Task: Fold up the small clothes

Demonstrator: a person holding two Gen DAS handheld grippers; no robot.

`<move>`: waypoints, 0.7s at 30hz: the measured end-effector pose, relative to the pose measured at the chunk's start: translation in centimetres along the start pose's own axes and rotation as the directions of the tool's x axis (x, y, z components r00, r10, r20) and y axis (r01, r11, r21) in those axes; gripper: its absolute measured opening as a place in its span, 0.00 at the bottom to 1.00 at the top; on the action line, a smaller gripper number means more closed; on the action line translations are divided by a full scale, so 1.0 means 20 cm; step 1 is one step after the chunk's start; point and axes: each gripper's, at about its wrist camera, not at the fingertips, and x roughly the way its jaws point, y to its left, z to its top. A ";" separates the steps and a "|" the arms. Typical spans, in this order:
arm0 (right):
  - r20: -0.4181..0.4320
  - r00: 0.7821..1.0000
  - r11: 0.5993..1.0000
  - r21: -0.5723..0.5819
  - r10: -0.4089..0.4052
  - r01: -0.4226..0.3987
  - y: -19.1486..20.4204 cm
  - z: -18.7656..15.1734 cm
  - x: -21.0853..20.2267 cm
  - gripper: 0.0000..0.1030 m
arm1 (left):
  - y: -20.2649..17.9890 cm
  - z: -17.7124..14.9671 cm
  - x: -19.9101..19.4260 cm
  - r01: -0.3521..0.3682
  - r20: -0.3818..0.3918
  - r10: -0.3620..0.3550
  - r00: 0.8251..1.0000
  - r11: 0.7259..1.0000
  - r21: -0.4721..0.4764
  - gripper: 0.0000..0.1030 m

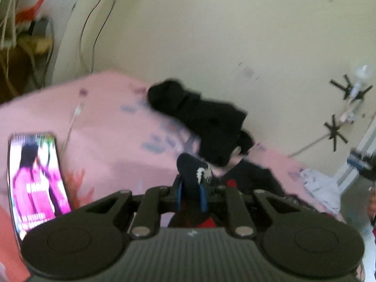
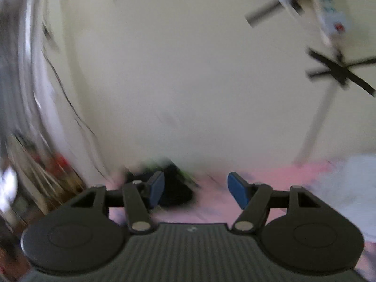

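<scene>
While my left tool (image 1: 191,195) grips a dark sock (image 1: 192,166), my right tool (image 2: 195,189) stands released; black clothes (image 1: 199,115) lie beyond; no writing is legible.

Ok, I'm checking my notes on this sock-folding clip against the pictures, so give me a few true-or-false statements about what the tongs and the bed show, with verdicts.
1. The left tongs are closed on a dark sock. True.
2. The right tongs grip a white cloth. False: their blue pads stand apart with nothing between them.
3. A phone with a lit screen lies on the pink sheet. True.
4. The black garment lies on the floor. False: it lies on the pink sheet, close to the wall.
5. The phone's screen is dark. False: it shows a bright pink picture.
</scene>
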 end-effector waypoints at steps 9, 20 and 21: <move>-0.326 0.943 0.993 -0.108 -0.072 0.038 -0.12 -0.30 0.37 0.64 | 0.08 -0.02 -0.04 -0.002 0.000 0.002 1.000 0.998 -0.060 0.13; -0.317 0.948 0.958 -0.276 -0.014 -0.078 0.14 -0.36 0.41 0.03 | -0.08 0.03 -0.11 -0.006 0.014 0.006 1.000 1.000 0.010 0.13; -0.268 0.963 0.964 -0.261 -0.023 -0.049 0.12 -0.33 0.34 0.03 | -0.11 0.05 -0.11 0.001 0.019 -0.002 1.000 1.000 0.026 0.12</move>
